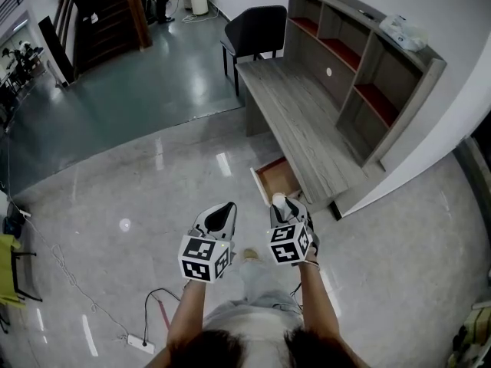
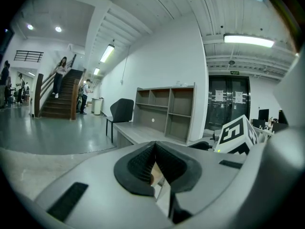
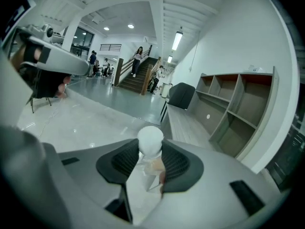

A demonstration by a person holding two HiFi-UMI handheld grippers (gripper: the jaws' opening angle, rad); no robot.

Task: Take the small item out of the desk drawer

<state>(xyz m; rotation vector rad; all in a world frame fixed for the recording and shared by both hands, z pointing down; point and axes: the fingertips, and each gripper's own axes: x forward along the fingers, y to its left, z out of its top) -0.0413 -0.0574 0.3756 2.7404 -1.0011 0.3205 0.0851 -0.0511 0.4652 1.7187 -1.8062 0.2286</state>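
Note:
The wooden desk (image 1: 307, 121) has its drawer (image 1: 278, 179) pulled open at the near end, and the drawer's inside looks bare. My right gripper (image 1: 282, 203) hovers just in front of that drawer, shut on a small white item (image 3: 150, 140) with a rounded top. In the head view the small white item (image 1: 278, 199) pokes out past the fingertips. The right gripper (image 3: 150, 152) clamps it between both dark pads. My left gripper (image 1: 223, 208) is held beside it to the left, over the floor. The left gripper (image 2: 153, 149) has its pads meeting at the tips with nothing between them.
A shelf unit (image 1: 368, 75) stands on the desk's far side with a white bag (image 1: 403, 31) on top. A black chair (image 1: 257, 29) sits at the desk's far end. A power strip (image 1: 140, 343) and cable lie on the glossy floor at lower left.

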